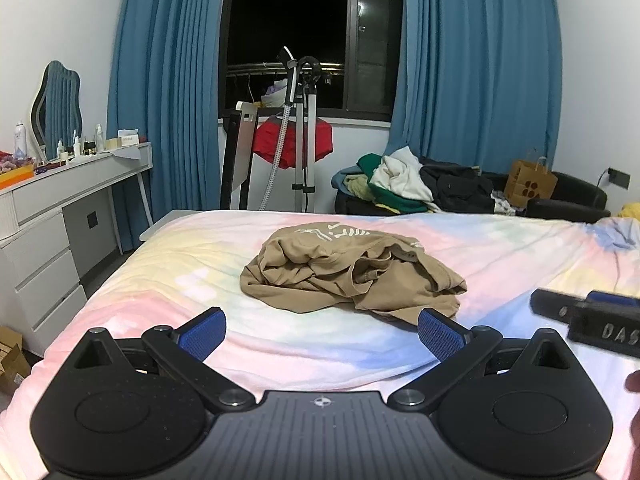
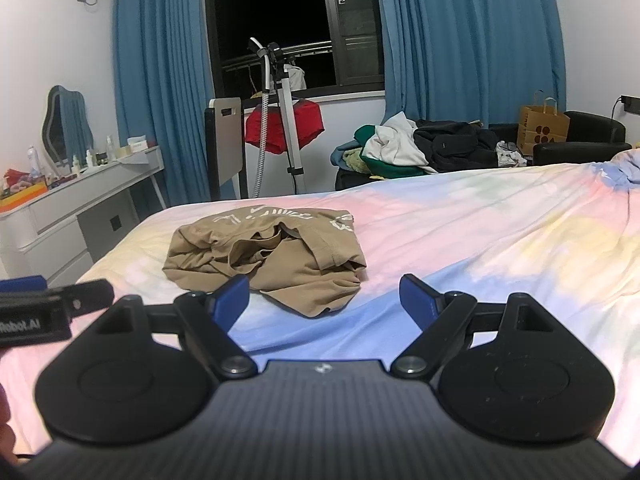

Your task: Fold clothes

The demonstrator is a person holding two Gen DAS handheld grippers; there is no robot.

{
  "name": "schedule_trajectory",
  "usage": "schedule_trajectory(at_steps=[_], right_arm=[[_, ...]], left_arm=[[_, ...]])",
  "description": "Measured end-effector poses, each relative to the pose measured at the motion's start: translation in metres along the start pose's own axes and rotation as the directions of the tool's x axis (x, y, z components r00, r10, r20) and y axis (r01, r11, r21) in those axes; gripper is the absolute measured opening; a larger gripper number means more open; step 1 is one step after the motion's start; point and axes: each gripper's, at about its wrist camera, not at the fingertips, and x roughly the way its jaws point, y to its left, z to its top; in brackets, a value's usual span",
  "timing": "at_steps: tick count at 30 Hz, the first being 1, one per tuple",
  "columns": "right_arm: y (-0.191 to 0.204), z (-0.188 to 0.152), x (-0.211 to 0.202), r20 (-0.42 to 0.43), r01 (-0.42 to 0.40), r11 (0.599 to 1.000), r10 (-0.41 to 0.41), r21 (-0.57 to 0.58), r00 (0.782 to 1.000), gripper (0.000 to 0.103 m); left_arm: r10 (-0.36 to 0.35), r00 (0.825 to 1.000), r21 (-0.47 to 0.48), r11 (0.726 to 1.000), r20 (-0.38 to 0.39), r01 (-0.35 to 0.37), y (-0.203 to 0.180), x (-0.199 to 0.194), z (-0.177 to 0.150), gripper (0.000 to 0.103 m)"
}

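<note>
While both grippers hover low over the near part of the bed [image 1: 160,272], the tan T-shirt [image 1: 352,272] lies crumpled at frame centre, its long axis running left to right, printed side toward the window [image 1: 304,36]. Bare pastel sheet surrounds it on every side; the bed's left edge falls toward the white dresser [image 1: 52,232]. The left gripper [image 1: 322,334] has fingers spread wide, holding nothing. The right gripper [image 2: 324,302] likewise stands spread and empty, just short of the shirt's near hem.
</note>
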Motion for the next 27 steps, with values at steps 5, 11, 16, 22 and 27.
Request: schedule_trajectory(at_steps=[5,11,16,22,27], right_arm=[[-0.006,-0.001,0.003,-0.015,0.007,1.0,-0.006,0.026,1.0,0.084],[-0.012,-0.001,0.002,-0.017,0.03,0.999,-0.03,0.04,0.999,0.084],[-0.024,0.001,0.001,-0.016,0.039,0.996,-0.037,0.084,0.999,0.084],[-0.051,0.008,0.009,0.001,0.047,0.986,-0.047,0.163,0.999,0.084],[-0.059,0.001,0.023,-0.009,0.047,0.983,-0.046,0.177,0.999,0.084]], left_arm=[[-0.021,0.999,0.002,1.0,-0.029,0.021,-0.001,0.017,-0.005,0.102],[-0.025,0.995,0.011,1.0,-0.1,0.026,-0.007,0.069,0.002,0.093],[-0.035,0.987,-0.019,0.999,-0.155,0.033,-0.003,0.136,0.012,0.085],[-0.06,0.982,-0.102,0.994,-0.18,0.042,-0.012,0.212,0.013,0.077],[-0.016,0.988,-0.128,0.992,-0.156,-0.004,-0.021,0.262,0.014,0.065]])
